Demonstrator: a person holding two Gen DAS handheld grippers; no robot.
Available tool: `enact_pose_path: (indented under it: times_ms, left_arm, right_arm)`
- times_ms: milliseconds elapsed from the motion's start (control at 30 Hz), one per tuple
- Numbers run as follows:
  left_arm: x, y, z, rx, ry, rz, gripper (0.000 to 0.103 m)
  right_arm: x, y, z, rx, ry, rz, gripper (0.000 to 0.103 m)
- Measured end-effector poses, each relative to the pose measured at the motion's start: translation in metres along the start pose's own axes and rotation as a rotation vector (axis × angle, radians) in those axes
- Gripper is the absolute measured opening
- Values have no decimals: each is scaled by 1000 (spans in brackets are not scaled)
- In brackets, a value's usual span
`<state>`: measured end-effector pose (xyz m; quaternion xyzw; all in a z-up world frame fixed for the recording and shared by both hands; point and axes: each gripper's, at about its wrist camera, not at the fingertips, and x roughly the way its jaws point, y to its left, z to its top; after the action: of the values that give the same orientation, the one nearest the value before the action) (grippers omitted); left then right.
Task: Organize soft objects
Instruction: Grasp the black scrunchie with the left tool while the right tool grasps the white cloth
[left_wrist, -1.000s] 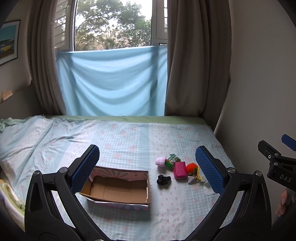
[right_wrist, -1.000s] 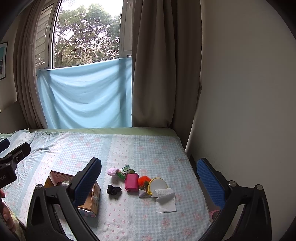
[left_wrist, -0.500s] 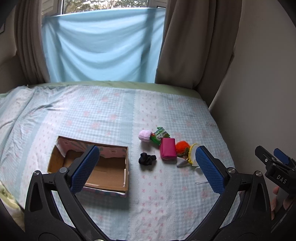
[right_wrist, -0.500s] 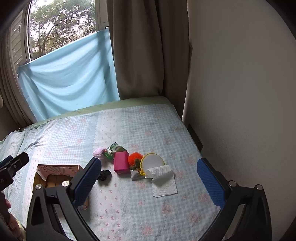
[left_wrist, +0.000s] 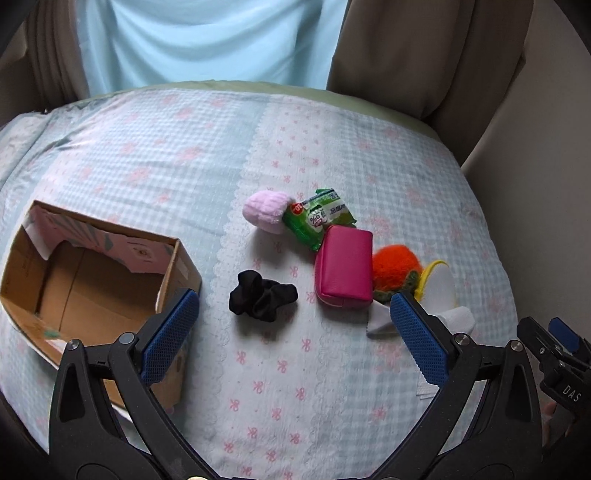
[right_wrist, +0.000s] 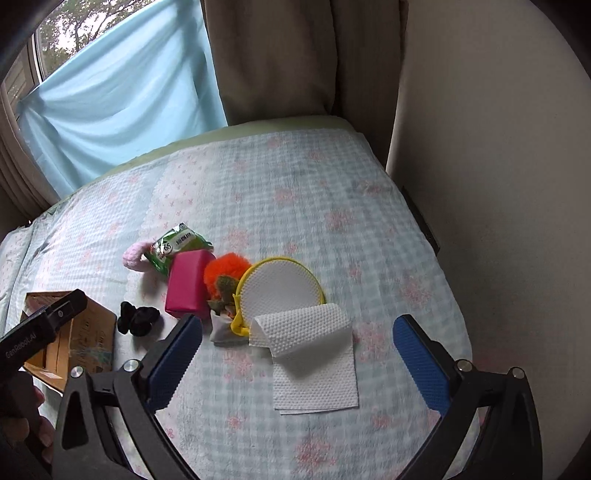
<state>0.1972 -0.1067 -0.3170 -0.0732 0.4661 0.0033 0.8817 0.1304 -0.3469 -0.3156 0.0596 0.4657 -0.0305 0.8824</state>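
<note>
As both cameras tip down from the window toward the bed, I lose the trees and the objects swell in view, so I read this as the approach, with nothing sorted yet.

Far left in the left view sits the box, open and, as far as I can see, bare inside; it now fills much more of the frame than a second ago. My left gripper hangs above the sheet with its jaws spread wide, holding nothing. Between those jaws, just beside the box, lies the black scrunchie, which looks like the nearest pick and should squash easily under the pads.

Moving right, the pink puff touches the green packet, and the packet's corner rests against the pink pouch. The orange pompom presses on the pouch's right side.

Over in the right view, the yellow hoop leans on the pompom, and the paper towel curls up over the hoop's near rim. My right gripper hovers over that towel, jaws likewise released and empty. It has come in close enough that I judge the towel its likely first target; thin and flat on the sheet, it may be awkward to pinch.
</note>
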Motion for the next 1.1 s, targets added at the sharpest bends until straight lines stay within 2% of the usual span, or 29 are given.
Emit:
enact_pose_path:
  times_ms: [167, 333, 533, 700, 767, 800, 833, 967, 1000, 1100]
  left_arm:
    - [63, 2, -20, -2, 55, 53, 101]
    - [105, 5, -36, 30, 75, 94, 100]
    - [131, 14, -37, 44, 80, 120, 95]
    - [143, 23, -27, 57, 93, 114, 81]
    - [146, 25, -24, 58, 105, 105, 64]
    - [147, 26, -24, 59, 113, 103, 58]
    - [148, 26, -23, 60, 120, 103, 48]
    - [143, 27, -23, 70, 124, 102, 33]
    - [142, 28, -23, 73, 124, 101, 32]
    - [138, 28, -23, 79, 125, 91, 26]
  right_arm:
    - [58, -12, -20, -61, 67, 37, 103]
    - [103, -25, -36, -97, 122, 47, 103]
    - [132, -26, -42, -167, 158, 92, 103]
    - [143, -23, -38, -186, 165, 112, 101]
    - [144, -23, -37, -184, 171, 128, 85]
    - [144, -22, -36, -181, 178, 131, 81]
    - [145, -22, -36, -178, 182, 134, 72]
    - [140, -20, -38, -171, 182, 119, 55]
    - [138, -21, -39, -165, 182, 115, 53]
    - [135, -22, -41, -146, 184, 105, 34]
